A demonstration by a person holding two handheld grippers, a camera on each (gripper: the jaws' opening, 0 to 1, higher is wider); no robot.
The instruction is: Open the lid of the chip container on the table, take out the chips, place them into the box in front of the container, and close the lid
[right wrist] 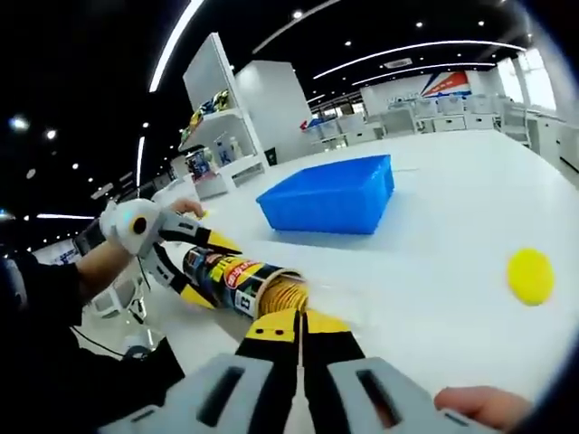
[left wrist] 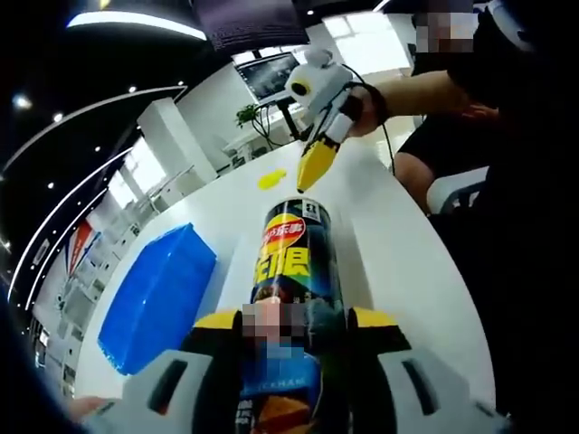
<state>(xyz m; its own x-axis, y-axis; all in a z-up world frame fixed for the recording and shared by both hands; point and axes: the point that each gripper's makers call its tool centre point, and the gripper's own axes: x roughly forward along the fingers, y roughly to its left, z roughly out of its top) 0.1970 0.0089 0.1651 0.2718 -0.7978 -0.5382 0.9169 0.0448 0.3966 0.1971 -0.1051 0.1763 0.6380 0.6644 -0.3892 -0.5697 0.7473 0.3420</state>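
Blue plastic box [right wrist: 330, 194] sits on the white table [right wrist: 452, 235], well apart from the chip can [right wrist: 237, 276] and beyond it in the right gripper view; in the left gripper view the same box [left wrist: 156, 298] lies left of the can [left wrist: 294, 271]. Chip can is dark with a red-yellow logo, lying tilted on its side, open mouth toward the right gripper's camera, stacked yellow chips [right wrist: 282, 297] visible inside the rim. Lid is off: yellow round lid [right wrist: 529, 276] rests flat on the table, well right of the can in the right gripper view; in the left gripper view it shows as a small yellow patch [left wrist: 270, 179] past the can's far end. Left gripper [left wrist: 298, 339] is clamped around the can's lower body, yellow-black jaws pressing both sides; same gripper [right wrist: 185, 262] shows from the left in the right gripper view, a hand on its handle, jaws straddling the can. Right gripper [right wrist: 298, 330] has its jaws pressed together with nothing between them, tips just at the can's open mouth, near the chips; contact with the chips unclear. From the left gripper view, that right gripper [left wrist: 317, 163] hangs above the can's far end, yellow tips closed, pointing down, held by a person's hand [left wrist: 366, 104]. Person's dark clothing to the can's right.
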